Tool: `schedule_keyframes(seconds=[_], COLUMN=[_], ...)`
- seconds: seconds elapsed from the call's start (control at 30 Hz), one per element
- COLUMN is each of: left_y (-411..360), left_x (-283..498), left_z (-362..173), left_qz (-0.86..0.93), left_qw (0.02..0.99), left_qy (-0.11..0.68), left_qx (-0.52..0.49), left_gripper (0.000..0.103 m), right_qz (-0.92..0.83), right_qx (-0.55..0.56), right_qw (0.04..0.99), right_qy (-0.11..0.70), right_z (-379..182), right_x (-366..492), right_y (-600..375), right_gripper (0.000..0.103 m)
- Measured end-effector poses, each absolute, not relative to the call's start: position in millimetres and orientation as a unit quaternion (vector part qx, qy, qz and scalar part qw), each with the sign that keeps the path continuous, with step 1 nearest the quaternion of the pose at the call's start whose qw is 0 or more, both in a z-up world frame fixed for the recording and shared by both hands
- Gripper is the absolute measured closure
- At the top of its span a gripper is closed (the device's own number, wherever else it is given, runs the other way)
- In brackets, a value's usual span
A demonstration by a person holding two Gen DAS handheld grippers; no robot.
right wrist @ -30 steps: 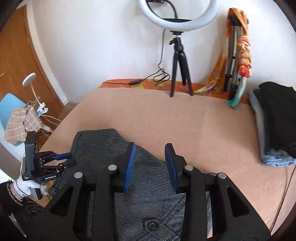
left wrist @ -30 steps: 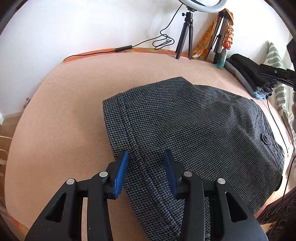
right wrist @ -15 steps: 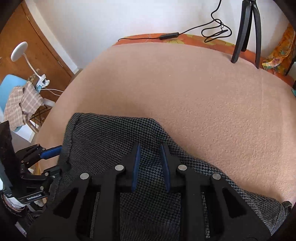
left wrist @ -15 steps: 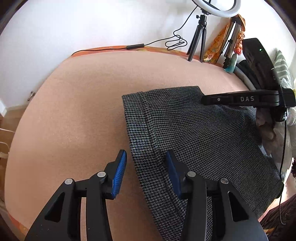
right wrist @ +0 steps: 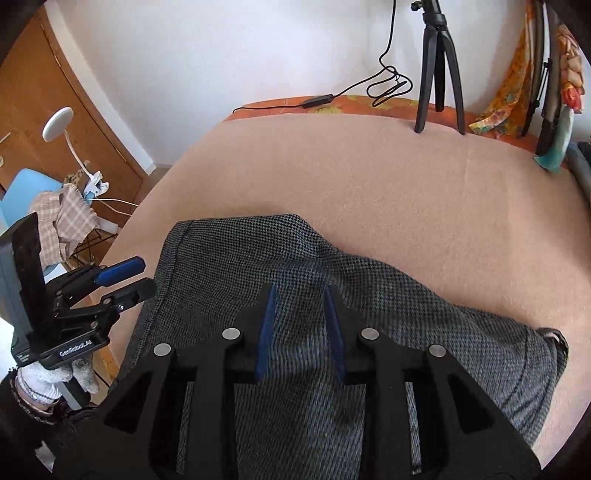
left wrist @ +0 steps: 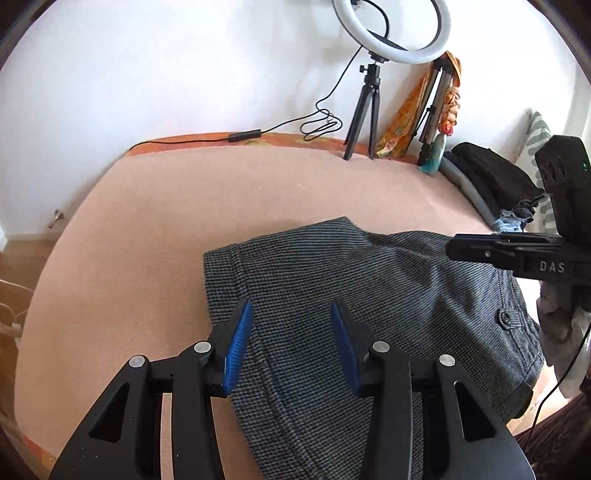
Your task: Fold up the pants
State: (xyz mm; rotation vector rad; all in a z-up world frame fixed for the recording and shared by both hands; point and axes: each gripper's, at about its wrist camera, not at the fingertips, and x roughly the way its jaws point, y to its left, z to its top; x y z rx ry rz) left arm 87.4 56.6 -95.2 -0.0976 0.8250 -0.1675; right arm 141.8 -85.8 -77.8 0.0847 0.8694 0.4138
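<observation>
The grey houndstooth pants lie folded flat on the peach blanket covering the bed, filling the lower middle of both wrist views, with a buttoned pocket showing toward 3 o'clock in the left view. The left gripper hovers over the hem edge of the pants at 6 o'clock, its blue-padded jaws spread wide with nothing between them. The right gripper sits low above the cloth at 6 o'clock in its own view, jaws partly apart and holding nothing; whether its tips touch the fabric cannot be told. At 12 o'clock a ring light stands on a black tripod against the white wall. A stack of folded clothes rests at 2 o'clock.
</observation>
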Motion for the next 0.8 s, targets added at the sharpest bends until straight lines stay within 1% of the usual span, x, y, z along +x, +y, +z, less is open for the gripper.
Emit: schedule_keyframes(seconds=[0.07, 0.13, 0.27, 0.33, 0.47, 0.53, 0.63, 0.8], left_y=[46.1, 35.5, 13.8, 2.6, -21.8, -33.2, -49.3, -70.8], left_x=[85.3, 83.7, 78.6, 77.3, 76.2, 77.1, 76.8, 81.2], left_z=[-92.5, -90.7, -88.8, -88.2, -89.9, -91.8, -94.0, -99.0], left_qz=[-0.094, -0.107, -0.134, -0.148, -0.17, -0.181, -0.195, -0.211], left_qw=[0.913, 0.911, 0.908, 0.907, 0.902, 0.899, 0.895, 0.889], left_qy=[0.396, 0.396, 0.395, 0.395, 0.397, 0.399, 0.402, 0.407], left_qx=[-0.042, -0.039, -0.029, -0.023, -0.007, -0.001, 0.006, 0.018], left_gripper=[0.06, 0.06, 0.06, 0.06, 0.06, 0.06, 0.06, 0.06], right_qz=[0.184, 0.169, 0.12, 0.091, 0.044, 0.027, 0.01, 0.021], right_qx=[0.046, 0.063, 0.1, 0.125, 0.177, 0.202, 0.24, 0.319], right_qw=[0.894, 0.904, 0.919, 0.922, 0.917, 0.911, 0.899, 0.867], right_qy=[0.405, 0.388, 0.362, 0.356, 0.356, 0.359, 0.367, 0.381], right_z=[-67.3, -54.6, -38.0, -39.1, -46.4, -52.7, -67.7, -101.6], right_x=[118.0, 91.9, 42.6, 18.9, -19.7, -35.0, -52.7, -64.1], right_y=[-103.2, -124.5, -165.0, -187.4, -230.4, -250.4, -270.9, -276.7], right_gripper=[0.065, 0.057, 0.051, 0.043, 0.04, 0.035, 0.034, 0.033])
